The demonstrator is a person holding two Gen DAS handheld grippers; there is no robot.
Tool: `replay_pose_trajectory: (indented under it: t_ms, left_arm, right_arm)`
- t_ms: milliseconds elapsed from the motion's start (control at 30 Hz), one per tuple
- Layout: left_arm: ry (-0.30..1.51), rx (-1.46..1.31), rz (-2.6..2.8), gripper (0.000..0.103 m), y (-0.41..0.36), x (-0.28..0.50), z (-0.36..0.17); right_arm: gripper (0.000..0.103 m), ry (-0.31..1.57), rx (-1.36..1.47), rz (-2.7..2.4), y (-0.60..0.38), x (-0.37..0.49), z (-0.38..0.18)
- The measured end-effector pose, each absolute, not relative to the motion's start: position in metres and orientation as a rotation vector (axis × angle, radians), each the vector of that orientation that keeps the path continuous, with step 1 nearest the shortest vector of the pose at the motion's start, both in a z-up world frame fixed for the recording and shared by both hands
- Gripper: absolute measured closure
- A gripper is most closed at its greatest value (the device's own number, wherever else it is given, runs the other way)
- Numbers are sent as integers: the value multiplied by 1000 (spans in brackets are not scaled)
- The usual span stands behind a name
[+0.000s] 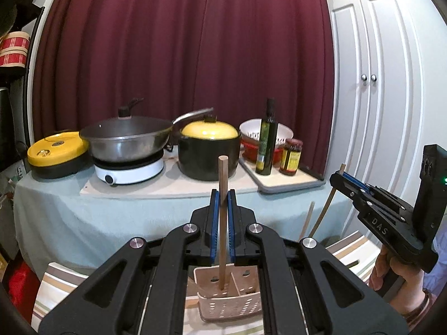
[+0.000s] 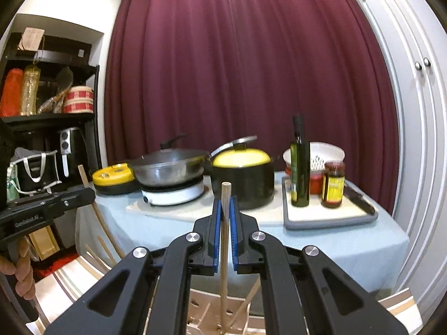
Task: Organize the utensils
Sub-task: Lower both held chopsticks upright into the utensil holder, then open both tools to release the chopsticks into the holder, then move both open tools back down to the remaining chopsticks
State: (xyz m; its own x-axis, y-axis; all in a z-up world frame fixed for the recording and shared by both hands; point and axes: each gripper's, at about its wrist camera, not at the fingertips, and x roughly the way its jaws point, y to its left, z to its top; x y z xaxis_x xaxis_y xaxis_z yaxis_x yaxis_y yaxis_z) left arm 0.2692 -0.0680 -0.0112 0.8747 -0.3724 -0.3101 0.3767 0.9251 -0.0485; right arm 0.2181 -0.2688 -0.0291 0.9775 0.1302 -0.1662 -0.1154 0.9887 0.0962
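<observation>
Left wrist view, left gripper (image 1: 223, 195) blue ribbed pads clamping slim round wooden chopstick (image 1: 222, 215) upright over perforated beige plastic holder (image 1: 227, 298), right gripper (image 2: 225, 203) pinching a wooden stick (image 2: 225, 240).

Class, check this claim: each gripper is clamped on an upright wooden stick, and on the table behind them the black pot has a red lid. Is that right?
Not quite. The black pot has a yellow lid, as the left wrist view shows. The rest holds: left gripper and right gripper each clamp an upright wooden stick.

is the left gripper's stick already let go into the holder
No, the left gripper is shut on the wooden stick, whose lower end reaches down into the pink holder.
</observation>
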Motion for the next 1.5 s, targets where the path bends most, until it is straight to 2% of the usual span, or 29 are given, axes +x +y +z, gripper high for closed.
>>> replay_pose_trajectory:
  t_ms: [100,133,167,200,233,267,333,367,400,533,567,833,1067,1233,1500]
  left_arm:
    - [356,19,-388,95,-69,276,-25]
    - [364,19,-387,93,-69,278,-27]
    - [377,23,-385,82,-70,280,-31]
    - [385,26,-380,65,-70,281,-33]
    - [385,24,-373,56,-69,281,-35]
    - [382,20,-373,46,-68,280,-36]
    - [383,18,-377,45,-67,277,-36]
    - [385,20,-377,41,-66,277,-36]
    - [384,21,-377,37,-66,274,-36]
    - [389,29,-386,33,-61,258,-37]
    - [391,32,-387,29,-60,255,-38]
    - [413,78,-375,26,-39,201,-72]
    - [520,95,-330,26,-8,151,-143]
    - [601,83,-268,27,17,126,-188]
    - [669,91,-240,35,29,98,-231]
  right_arm:
    - [95,197,81,111,-267,222,-40]
    - [89,201,81,112,-267,223,-42]
    - [77,205,82,112,-266,222,-43]
    - [69,199,83,104,-266,220,-42]
    - [57,192,83,98,-267,220,-41]
    - [55,180,76,94,-266,215,-39]
    - [51,171,60,88,-265,210,-36]
    - [47,162,49,83,-265,205,-35]
    - [46,157,42,77,-265,200,-33]
    - [44,154,36,64,-269,179,-32]
    - [44,155,39,62,-271,173,-32]
    - [44,202,34,32,-276,115,-63]
    - [45,322,53,-5,-275,60,-134]
    - [49,408,52,-2,-269,27,-181]
    - [54,513,62,-10,-268,2,-231]
